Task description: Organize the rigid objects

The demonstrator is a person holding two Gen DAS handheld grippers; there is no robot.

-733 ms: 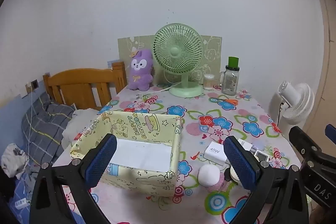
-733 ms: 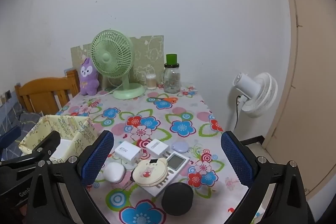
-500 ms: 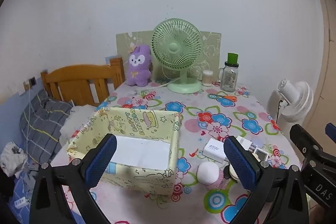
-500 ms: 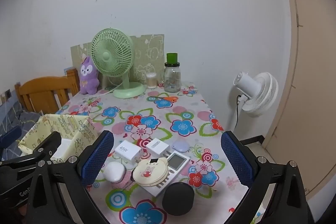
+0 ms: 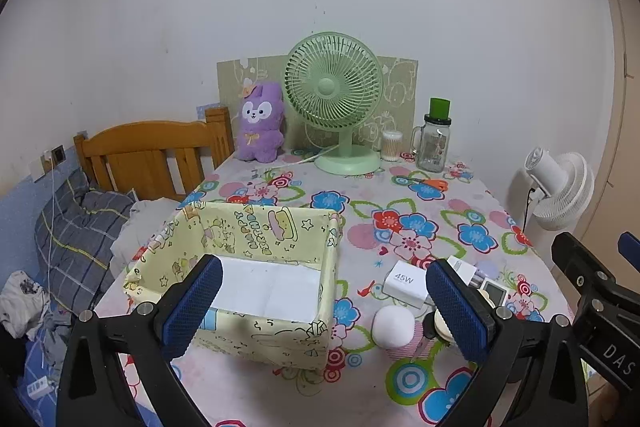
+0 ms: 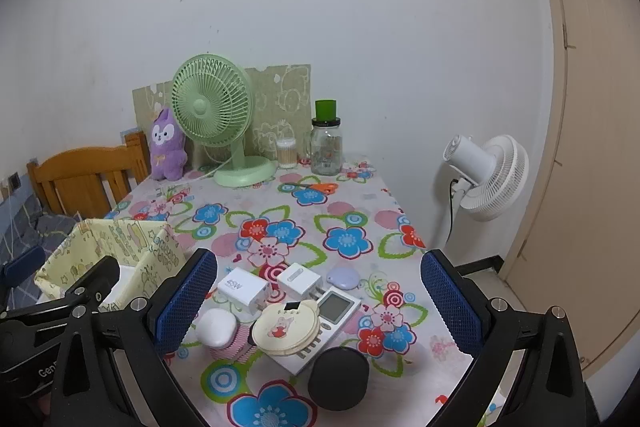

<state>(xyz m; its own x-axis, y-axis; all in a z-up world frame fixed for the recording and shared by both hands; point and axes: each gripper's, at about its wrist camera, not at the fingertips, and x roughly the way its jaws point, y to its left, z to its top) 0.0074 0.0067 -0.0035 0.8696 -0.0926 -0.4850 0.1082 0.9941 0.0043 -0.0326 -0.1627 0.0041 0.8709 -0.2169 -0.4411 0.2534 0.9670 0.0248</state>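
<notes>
Left gripper (image 5: pixel 324 303) wide over yellow box (image 5: pixel 256 251), right gripper (image 6: pixel 318 301) wide, black puck (image 6: pixel 338 377) only in right view

On the surface (image 6: pixel 352 211) there is one yellow box (image 5: pixel 256 227), near its left edge. Beside it lie two white chargers (image 6: pixel 242 285) (image 6: pixel 300 281), one white case (image 6: pixel 216 325), one round mirror (image 6: pixel 286 327), one remote (image 6: pixel 336 309), one black puck (image 6: pixel 338 377) and one lilac disc (image 6: pixel 342 277). At the far edge stand one green fan (image 6: pixel 212 107), one plush (image 6: pixel 166 147), two jars (image 6: pixel 326 147) (image 6: pixel 287 153). One white fan (image 6: pixel 488 175) stands on the floor.
</notes>
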